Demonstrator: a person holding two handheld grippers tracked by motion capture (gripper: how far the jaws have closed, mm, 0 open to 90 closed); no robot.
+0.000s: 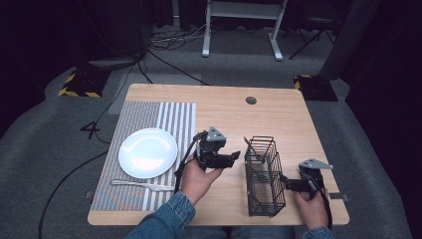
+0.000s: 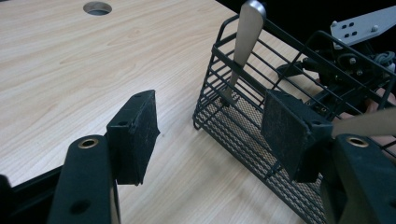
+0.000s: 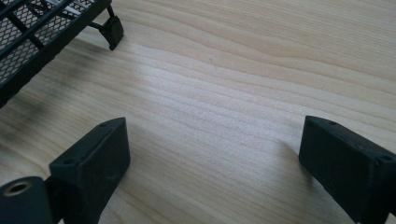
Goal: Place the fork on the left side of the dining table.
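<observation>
A black wire basket (image 1: 264, 177) stands on the wooden table (image 1: 278, 117), right of centre, with a metal utensil handle (image 2: 246, 28) leaning inside it. My left gripper (image 1: 235, 158) hovers just left of the basket, open and empty; in its own view the gripper (image 2: 210, 135) has jaws spread wide beside the basket (image 2: 243, 116). My right gripper (image 1: 284, 183) sits low on the table against the basket's right side, open with bare wood between its jaws (image 3: 212, 158). A basket foot (image 3: 112, 31) shows at the upper left of the right gripper view.
A white plate (image 1: 148, 152) rests on a striped placemat (image 1: 149, 119) at the left, with a metal knife (image 1: 142, 185) lying in front of it. A cable hole (image 1: 251, 100) sits near the table's far edge. The other gripper (image 2: 355, 56) shows beyond the basket.
</observation>
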